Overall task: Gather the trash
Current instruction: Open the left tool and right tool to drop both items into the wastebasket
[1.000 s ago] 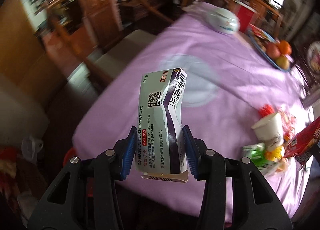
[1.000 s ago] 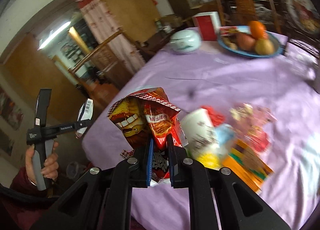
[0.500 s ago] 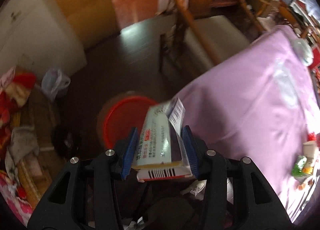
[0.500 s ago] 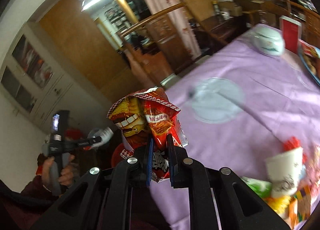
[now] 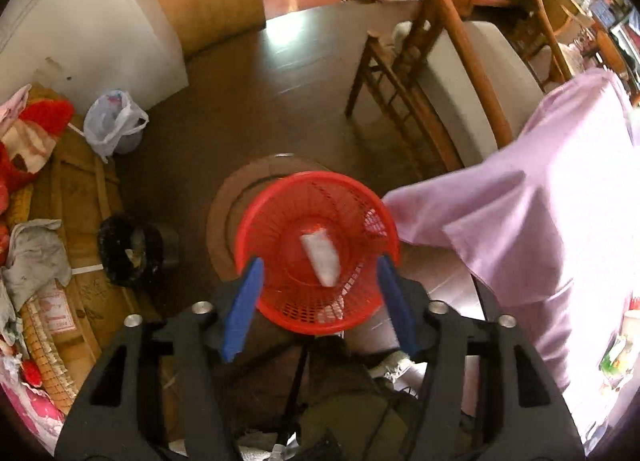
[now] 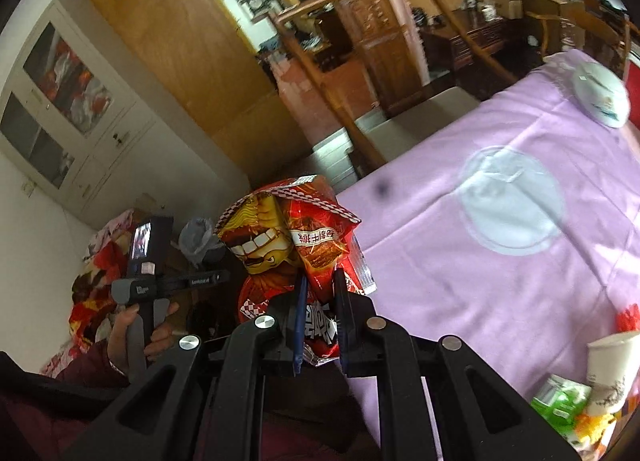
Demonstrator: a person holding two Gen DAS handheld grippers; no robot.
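My left gripper (image 5: 318, 273) points almost straight down over a red mesh basket (image 5: 360, 209) on the floor; its jaws are opening with nothing between the blue pads. A white medicine box (image 5: 321, 253) lies blurred inside the basket, free of the pads. My right gripper (image 6: 320, 293) is shut on a red and yellow snack bag (image 6: 288, 229), held over the near edge of the table with the purple cloth (image 6: 500, 261). In the right wrist view a hand holds the left gripper's handle (image 6: 140, 293) at lower left. A paper cup (image 6: 612, 365) and green wrapper (image 6: 560, 397) lie on the table at the right.
A wooden chair (image 5: 440, 73) stands between basket and table. A black-lined bin (image 5: 132, 253), white plastic bag (image 5: 114, 121) and piled fabrics (image 5: 32, 141) crowd the floor at left. A white lidded bowl (image 6: 600, 95) sits at the table's far side. The purple cloth's corner (image 5: 520, 213) hangs beside the basket.
The left gripper swung off the table to above the red basket, opened and let go of the medicine box, which now is in the basket. The right gripper carried the snack bag leftward along the table.
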